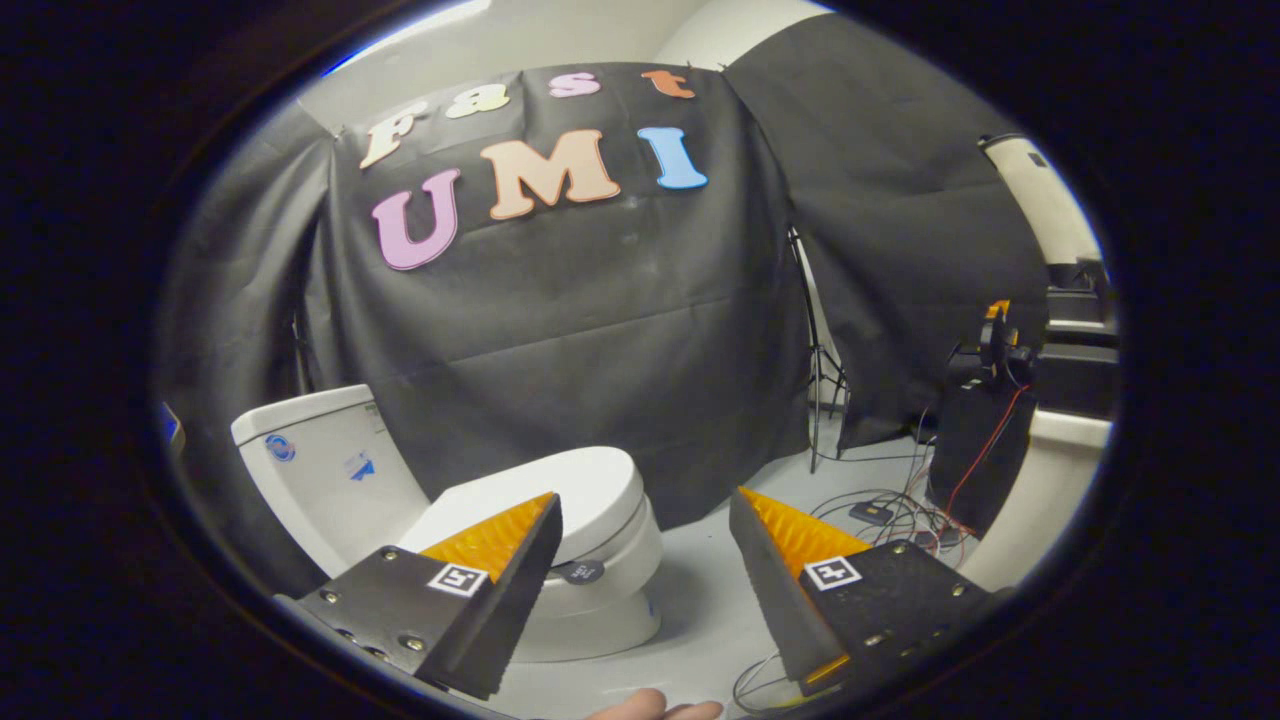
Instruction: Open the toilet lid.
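One gripper [645,510] is hanging with its two fingers spread, one toilet [600,590] sitting beyond the left finger, its one lid [585,480] lying closed.

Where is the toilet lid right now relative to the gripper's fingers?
In the gripper view the toilet lid lies closed on the bowl, beyond the left finger, whose tip overlaps it; the tank stands behind it. The open gripper touches nothing.
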`<move>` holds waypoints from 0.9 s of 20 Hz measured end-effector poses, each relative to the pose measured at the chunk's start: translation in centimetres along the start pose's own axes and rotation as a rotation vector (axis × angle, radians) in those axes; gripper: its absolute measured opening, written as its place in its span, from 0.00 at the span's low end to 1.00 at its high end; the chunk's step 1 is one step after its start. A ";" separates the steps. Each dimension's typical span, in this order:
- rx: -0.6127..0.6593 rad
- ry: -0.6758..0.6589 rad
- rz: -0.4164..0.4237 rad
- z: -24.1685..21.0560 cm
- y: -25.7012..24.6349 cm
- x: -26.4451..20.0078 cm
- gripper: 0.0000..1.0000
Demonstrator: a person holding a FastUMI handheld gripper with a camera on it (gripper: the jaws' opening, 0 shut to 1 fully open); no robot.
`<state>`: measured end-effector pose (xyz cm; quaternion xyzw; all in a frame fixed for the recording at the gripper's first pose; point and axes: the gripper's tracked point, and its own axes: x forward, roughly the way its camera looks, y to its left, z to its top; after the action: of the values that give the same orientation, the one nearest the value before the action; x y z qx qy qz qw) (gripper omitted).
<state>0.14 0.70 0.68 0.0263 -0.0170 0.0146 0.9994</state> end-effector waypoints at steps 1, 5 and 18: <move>0.010 0.003 0.013 -0.2 0.5 0.4 0.99; 0.091 0.048 0.064 -2.9 2.7 3.0 0.99; 0.572 0.286 -0.019 -16.4 4.5 10.2 0.97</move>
<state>10.73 6.31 -15.11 0.3039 0.1285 0.0132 0.9439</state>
